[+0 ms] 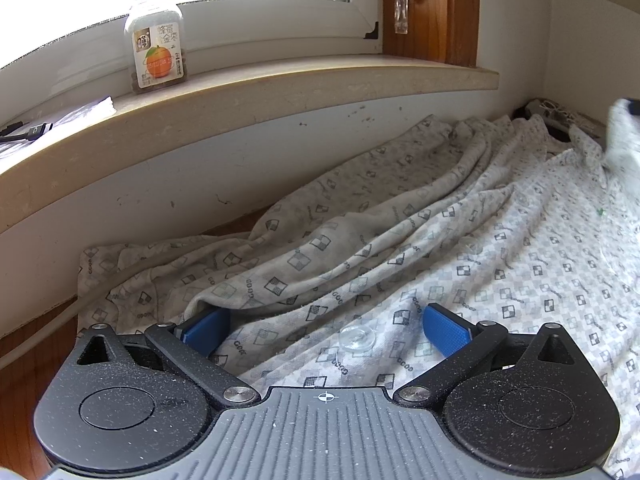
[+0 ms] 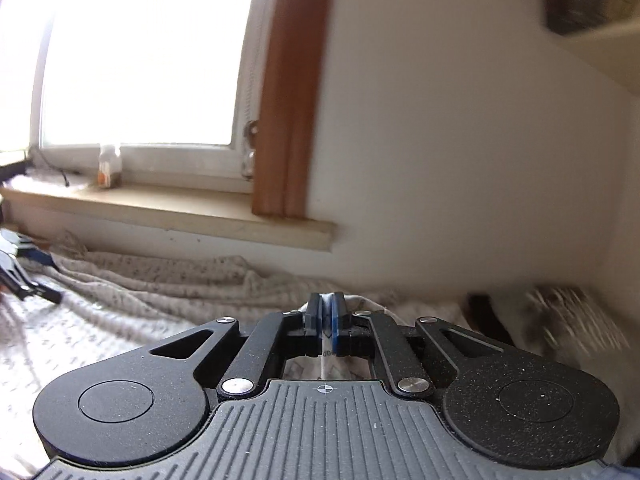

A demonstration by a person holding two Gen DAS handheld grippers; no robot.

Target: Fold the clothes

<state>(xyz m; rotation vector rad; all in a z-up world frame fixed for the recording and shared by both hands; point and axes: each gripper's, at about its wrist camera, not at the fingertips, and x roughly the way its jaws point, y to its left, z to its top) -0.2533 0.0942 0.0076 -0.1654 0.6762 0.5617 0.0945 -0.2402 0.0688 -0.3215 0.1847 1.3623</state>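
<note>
Your right hand-held gripper has a pinch of the shirt; your left hand-held gripper rests wide open on it.

Your left one tilts downward over the near part of the cloth, its two blue pads spread far apart with nothing pressed between them and a clear button lying on the fabric between them. Your right one points nearly level toward the wall, pads closed tight on a raised fold of fabric. There is one patterned shirt, spread on the wooden tabletop under the windowsill, its long axis running from the left gripper away toward the far right corner. One jar stands on the sill.
</note>
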